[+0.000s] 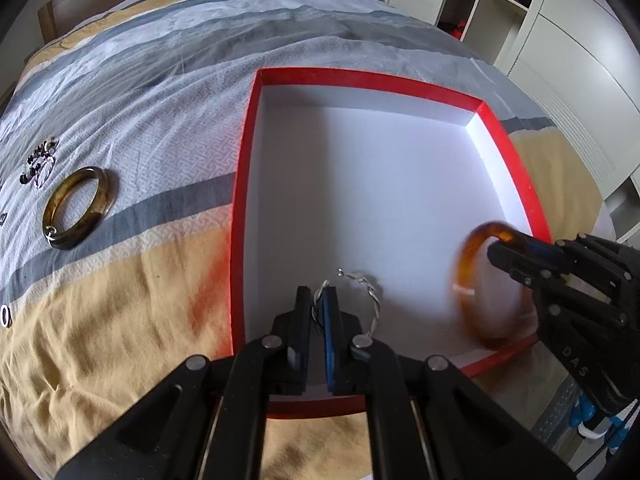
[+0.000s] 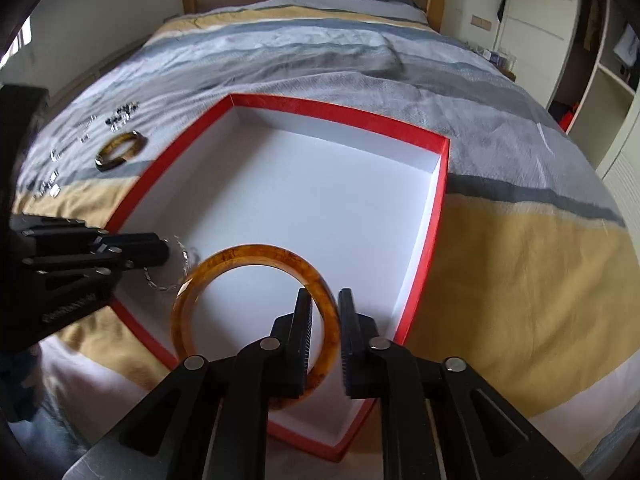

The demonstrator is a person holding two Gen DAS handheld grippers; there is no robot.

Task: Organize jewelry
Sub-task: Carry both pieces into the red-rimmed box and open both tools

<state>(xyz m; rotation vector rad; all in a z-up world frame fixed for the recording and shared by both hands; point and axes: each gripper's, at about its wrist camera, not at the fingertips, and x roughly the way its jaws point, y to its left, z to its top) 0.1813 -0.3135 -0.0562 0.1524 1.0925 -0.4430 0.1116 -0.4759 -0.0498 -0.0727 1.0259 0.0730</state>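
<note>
Left hand-held gripper point(image 1: 318, 312) pinching thin twisted silver wire bracelet point(image 1: 370, 300); right hand-held gripper point(image 2: 325, 320) loosely straddling amber resin bangle point(image 2: 240, 258), risking slipping outside shallow red-rimmed white box point(image 2: 440, 196).

Both views are bright, lit by soft daylight. The white floor of the box point(image 1: 360, 184) is overexposed and glares, its red rim bleeding onto the bedspread point(image 1: 120, 300) at 8 o'clock. The amber bangle point(image 1: 476, 280) is motion-blurred at 4 o'clock in the left view. Fisheye distortion bends straight lines, and corners go dark.
</note>
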